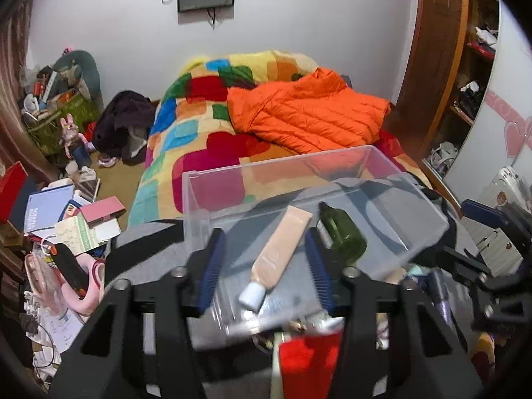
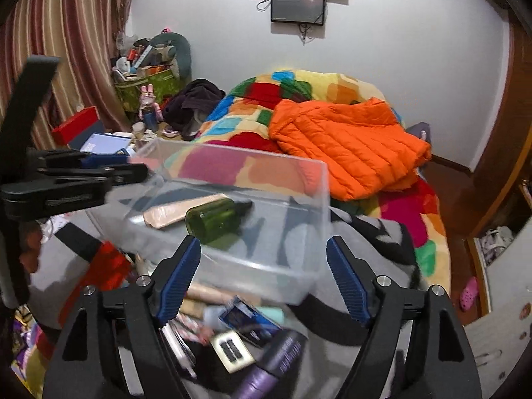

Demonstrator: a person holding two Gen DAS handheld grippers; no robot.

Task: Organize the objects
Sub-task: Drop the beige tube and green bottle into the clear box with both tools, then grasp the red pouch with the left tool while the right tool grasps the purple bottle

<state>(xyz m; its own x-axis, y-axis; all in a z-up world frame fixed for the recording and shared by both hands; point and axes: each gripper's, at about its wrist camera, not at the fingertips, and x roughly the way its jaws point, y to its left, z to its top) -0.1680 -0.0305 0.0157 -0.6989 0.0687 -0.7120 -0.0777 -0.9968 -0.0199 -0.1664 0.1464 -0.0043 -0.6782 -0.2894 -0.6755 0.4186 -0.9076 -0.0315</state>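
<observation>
Over on the far left, a messy heap of books and papers (image 1: 71, 219) is piled on the floor, with a red box (image 2: 75, 124) seen by the striped curtain (image 2: 66, 33).

Next comes the left hand-held gripper (image 1: 264, 266), and it's held open: the blue pads (image 1: 209, 269) are spread apart over the near end of a clear plastic bin (image 1: 382, 166), nothing pinched. A beige tube with a white cap (image 1: 276, 256) is seen lying between those pads but not touched by them, inside the bin. Just to its right a dark green bottle (image 1: 342, 232) is laid on its side, also in the bin, right beside the tube. The bin itself is parked on a grey and black blanket (image 2: 375, 232) on the bed.

The right hand-held gripper (image 2: 264, 279) is also kept wide open, held over the bin's near edge with nothing clamped. Below it, a jumble of loose cosmetics is spotted on the blanket, including a purple bottle (image 2: 269, 369) and a small dark blue box (image 2: 246, 319).

Further back and right, an orange puffer jacket (image 2: 345, 146) is spread over a colourful patchwork quilt (image 1: 199, 116).
</observation>
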